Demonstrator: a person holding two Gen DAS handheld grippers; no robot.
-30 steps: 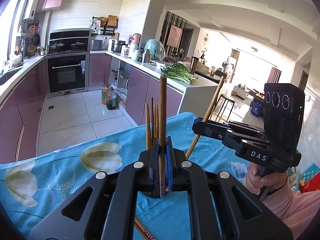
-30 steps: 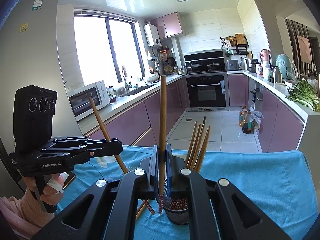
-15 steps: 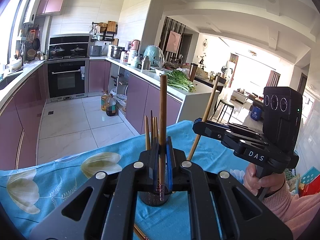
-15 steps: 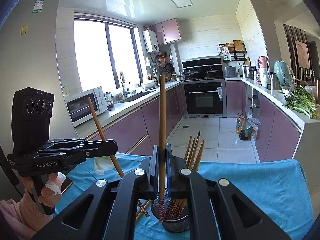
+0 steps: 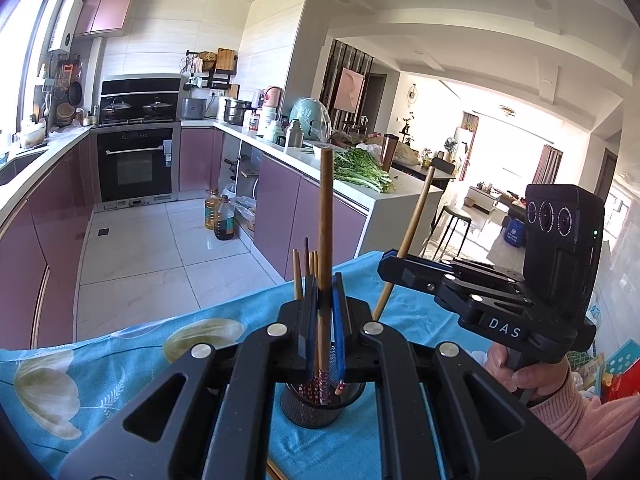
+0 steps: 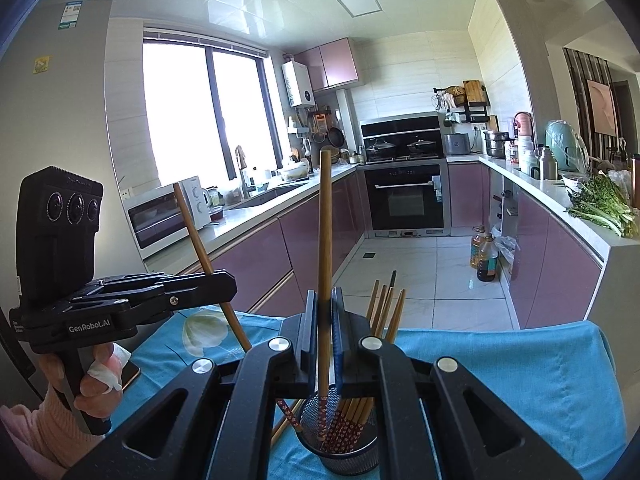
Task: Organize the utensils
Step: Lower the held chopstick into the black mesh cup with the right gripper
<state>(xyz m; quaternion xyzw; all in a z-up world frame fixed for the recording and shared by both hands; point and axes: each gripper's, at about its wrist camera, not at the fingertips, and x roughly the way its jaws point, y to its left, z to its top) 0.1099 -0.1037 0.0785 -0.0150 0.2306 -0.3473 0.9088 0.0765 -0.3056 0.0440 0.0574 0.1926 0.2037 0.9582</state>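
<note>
**Holding two chopsticks over the holder: drop risk**

I see each chopstick [image 5: 325, 240] [image 6: 324, 240] clamped upright, left gripper [image 5: 325, 300] and right gripper [image 6: 324, 308] fully closed on theirs. Tips hang inside the mesh holder [image 6: 340, 452] on the blue cloth [image 6: 500, 380]. Releasing off-centre could tip the holder or clash both sticks.

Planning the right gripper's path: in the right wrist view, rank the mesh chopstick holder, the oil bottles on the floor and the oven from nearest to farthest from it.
1. Mesh chopstick holder: on the blue cloth, just below the right gripper.
2. Oil bottles: on the floor, right of centre.
3. Oven: built in at the kitchen's far end.
</note>
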